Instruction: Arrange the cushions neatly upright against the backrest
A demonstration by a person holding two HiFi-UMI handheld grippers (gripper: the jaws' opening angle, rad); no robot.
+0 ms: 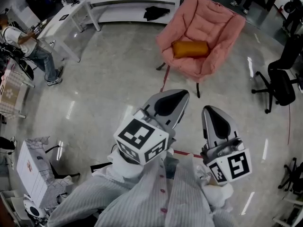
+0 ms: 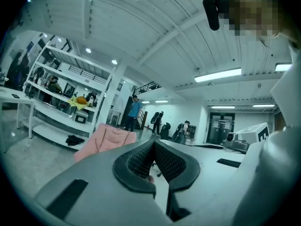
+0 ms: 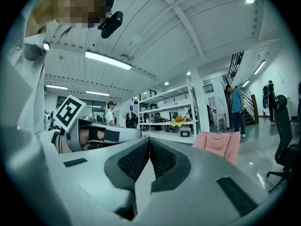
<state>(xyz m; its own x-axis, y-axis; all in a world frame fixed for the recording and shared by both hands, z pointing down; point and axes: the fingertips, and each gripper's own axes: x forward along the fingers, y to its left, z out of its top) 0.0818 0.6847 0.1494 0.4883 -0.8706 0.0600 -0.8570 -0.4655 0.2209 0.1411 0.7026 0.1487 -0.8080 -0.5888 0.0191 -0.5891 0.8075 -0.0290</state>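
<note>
Both pinched together and empty, the left hand-held gripper (image 1: 180, 96) and right hand-held gripper (image 1: 211, 111) sat low in frame, well apart from the orange cushion (image 1: 190, 48) lying flat in the pink armchair (image 1: 222, 30) at upper centre. Closing in before opening wide seemed wisest.

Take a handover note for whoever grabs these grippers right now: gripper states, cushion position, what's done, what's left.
Left gripper: shut, empty.
Right gripper: shut, empty.
One orange cushion lies low on the seat of the pink armchair, some way across the floor.
Done: nothing yet.
Left: walk over, grip the cushion, stand it upright against the backrest.
</note>
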